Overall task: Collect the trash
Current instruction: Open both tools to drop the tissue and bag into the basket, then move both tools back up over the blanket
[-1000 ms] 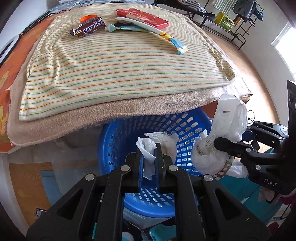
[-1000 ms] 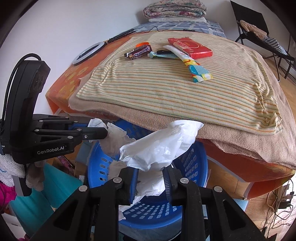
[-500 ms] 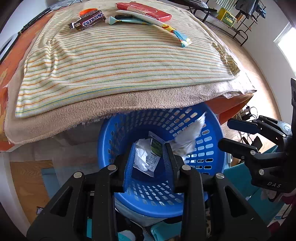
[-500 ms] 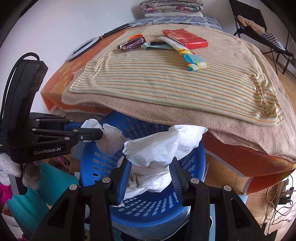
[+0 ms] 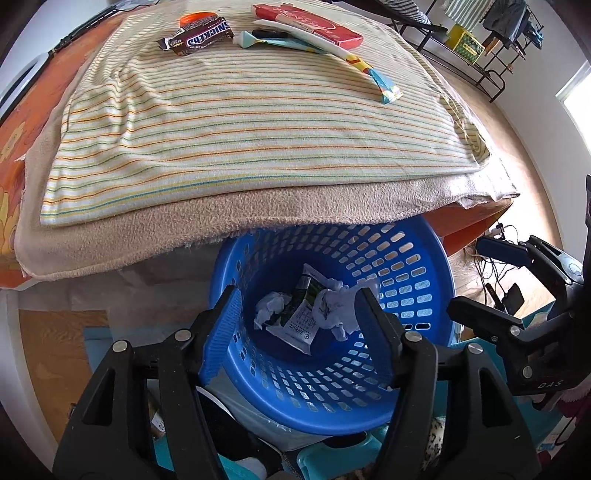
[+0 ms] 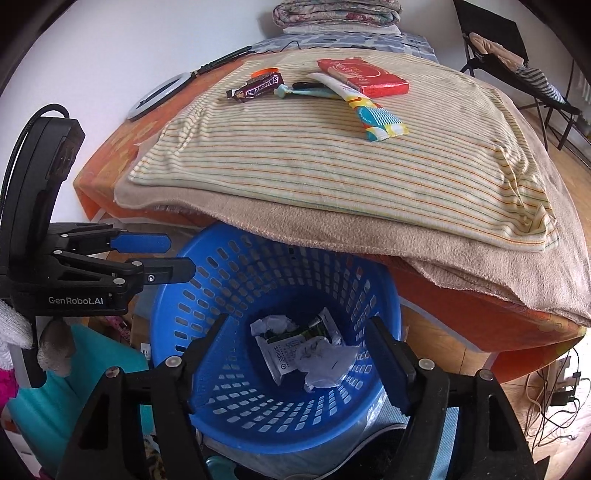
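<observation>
A blue slotted basket (image 5: 413,280) (image 6: 207,280) stands on the floor under the table's front edge. Crumpled white tissues (image 5: 332,306) (image 6: 325,358) and a wrapper (image 5: 301,325) (image 6: 280,350) lie in its bottom. My left gripper (image 5: 299,314) is open and empty above the basket; it also shows in the right wrist view (image 6: 173,254). My right gripper (image 6: 295,350) is open and empty above the basket; it also shows in the left wrist view (image 5: 476,273). On the striped cloth (image 5: 236,110) lie a Snickers bar (image 5: 201,37) (image 6: 258,86), a red packet (image 5: 306,24) (image 6: 364,75) and a long colourful wrapper (image 5: 369,72) (image 6: 369,110).
The table (image 6: 480,295) has an orange cover and a beige towel (image 5: 258,218) hanging over the basket's far rim. A ring light (image 6: 159,96) lies at the table's far left. Folding chairs (image 6: 517,62) stand at the right. Teal items (image 6: 92,369) and cables (image 6: 554,391) lie on the floor.
Both grippers opened and let go of their white tissue and plastic. The pieces dropped into the basket's bottom. Both grippers now hang open and empty over it.
</observation>
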Available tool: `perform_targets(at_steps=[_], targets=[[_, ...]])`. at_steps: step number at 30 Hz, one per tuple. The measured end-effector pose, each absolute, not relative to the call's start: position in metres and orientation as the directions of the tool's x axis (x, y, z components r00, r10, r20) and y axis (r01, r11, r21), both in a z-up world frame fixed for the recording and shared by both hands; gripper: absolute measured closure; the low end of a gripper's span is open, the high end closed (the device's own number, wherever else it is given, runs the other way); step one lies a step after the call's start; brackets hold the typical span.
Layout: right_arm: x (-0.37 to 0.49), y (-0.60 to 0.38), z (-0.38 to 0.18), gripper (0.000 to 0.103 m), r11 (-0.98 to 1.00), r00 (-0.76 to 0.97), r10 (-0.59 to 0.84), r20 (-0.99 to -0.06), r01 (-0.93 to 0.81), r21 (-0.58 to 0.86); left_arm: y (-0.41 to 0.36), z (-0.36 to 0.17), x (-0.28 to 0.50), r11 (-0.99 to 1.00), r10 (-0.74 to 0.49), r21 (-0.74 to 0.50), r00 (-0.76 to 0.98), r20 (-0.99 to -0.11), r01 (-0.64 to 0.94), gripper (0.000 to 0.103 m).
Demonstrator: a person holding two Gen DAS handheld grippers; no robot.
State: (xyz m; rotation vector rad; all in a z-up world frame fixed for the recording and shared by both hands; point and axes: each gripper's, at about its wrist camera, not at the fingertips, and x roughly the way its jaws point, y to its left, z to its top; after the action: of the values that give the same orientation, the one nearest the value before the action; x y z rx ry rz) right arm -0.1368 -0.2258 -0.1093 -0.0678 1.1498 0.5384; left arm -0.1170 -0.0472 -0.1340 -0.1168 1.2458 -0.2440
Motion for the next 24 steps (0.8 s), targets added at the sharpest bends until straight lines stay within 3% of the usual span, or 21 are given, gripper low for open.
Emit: perform_targets(at_steps=[3, 24], targets=[[-0.135, -0.227, -0.108, 0.015, 0.878, 0.312, 0.360, -0.880, -0.431, 0.207, -0.046, -0.131, -0.114, 0.969, -0.244, -0.220, 0.297, -0.923, 0.113, 0.034], [-0.062, -0.237, -0.061, 0.010, 0.890, 0.424, 0.384, -0.821, -0.408, 0.205, 0.017, -0.066, -0.019, 0.960, -0.261, -0.279, 0.454, -0.852, 0.029, 0.034]])
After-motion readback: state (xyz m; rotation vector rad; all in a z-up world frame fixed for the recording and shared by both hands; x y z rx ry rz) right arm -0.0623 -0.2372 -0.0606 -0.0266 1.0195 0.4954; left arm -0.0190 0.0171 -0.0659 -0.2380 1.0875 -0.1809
